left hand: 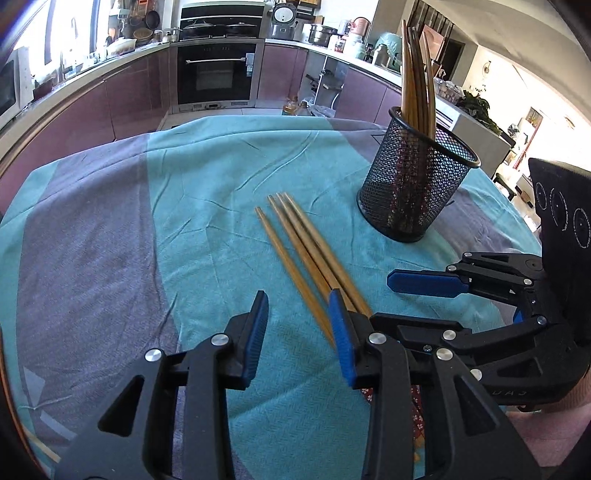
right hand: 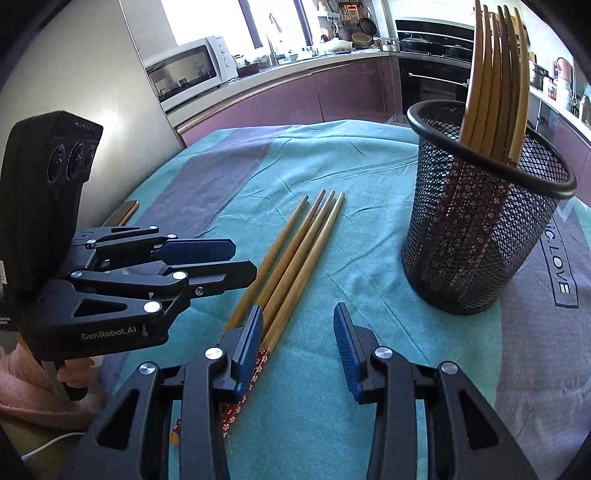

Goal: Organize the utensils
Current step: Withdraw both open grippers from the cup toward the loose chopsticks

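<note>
A: Where are the chopsticks?
B: Four chopsticks [left hand: 303, 254] lie on the desk [left hand: 207, 206], just left of the cup [left hand: 417, 184].
A: The grippers?
B: Left gripper [left hand: 299, 332] and right gripper [right hand: 299, 339] both narrowly open, holding nothing.

"GenRobot.AI" stands on the left claw [right hand: 242, 258]; "LOVE" on the tablecloth [right hand: 561, 273].

Sunlit kitchen: purple cabinets [left hand: 122, 99], oven [left hand: 216, 74], microwave [right hand: 188, 68].

You get bright daylight from the windows [right hand: 207, 18] at 11 o'clock, blown out white; sharp centres, fisheye bending and dark vignette at edges.
</note>
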Tool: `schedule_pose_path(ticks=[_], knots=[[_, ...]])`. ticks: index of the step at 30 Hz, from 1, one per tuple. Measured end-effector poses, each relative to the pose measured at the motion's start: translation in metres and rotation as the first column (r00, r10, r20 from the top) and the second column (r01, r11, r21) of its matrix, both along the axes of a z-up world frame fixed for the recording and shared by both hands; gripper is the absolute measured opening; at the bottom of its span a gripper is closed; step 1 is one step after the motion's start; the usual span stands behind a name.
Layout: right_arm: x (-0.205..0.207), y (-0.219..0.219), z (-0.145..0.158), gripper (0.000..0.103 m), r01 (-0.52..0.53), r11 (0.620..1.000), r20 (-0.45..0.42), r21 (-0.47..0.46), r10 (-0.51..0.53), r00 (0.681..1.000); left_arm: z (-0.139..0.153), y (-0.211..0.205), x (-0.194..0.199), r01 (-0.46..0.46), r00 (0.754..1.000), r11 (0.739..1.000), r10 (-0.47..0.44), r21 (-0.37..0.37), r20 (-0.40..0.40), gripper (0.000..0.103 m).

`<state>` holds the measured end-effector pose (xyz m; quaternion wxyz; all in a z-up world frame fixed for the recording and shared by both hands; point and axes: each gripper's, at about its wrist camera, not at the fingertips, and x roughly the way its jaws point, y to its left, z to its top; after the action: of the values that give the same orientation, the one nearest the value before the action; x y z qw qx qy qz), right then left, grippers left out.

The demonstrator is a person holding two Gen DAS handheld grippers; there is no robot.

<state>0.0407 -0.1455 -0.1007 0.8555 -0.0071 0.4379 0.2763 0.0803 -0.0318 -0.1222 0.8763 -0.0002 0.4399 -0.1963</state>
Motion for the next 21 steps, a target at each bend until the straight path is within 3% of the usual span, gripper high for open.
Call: schedule_pose_path(ticks=[14, 18, 21], knots=[[0.002, 0.006, 0.000, 0.037, 0.002, 0.998, 0.019, -0.070, -0.001, 1.000, -0.010, -0.013, 0.005, 0.015, 1.000, 0.999, -0.014, 0.050, -0.007, 0.034], [0.002, 0.002, 0.001, 0.037, 0.015, 0.996, 0.018, -0.089, -0.013, 1.000, -0.011, -0.016, 0.006, 0.027, 1.000, 0.997, -0.027, 0.072, -0.012, 0.026], [0.003, 0.003, 0.001, 0.036, 0.020, 0.995, 0.021, -0.100, -0.018, 1.000, -0.011, -0.015, 0.009, 0.023, 1.000, 0.998, -0.022, 0.059, -0.021, 0.025]])
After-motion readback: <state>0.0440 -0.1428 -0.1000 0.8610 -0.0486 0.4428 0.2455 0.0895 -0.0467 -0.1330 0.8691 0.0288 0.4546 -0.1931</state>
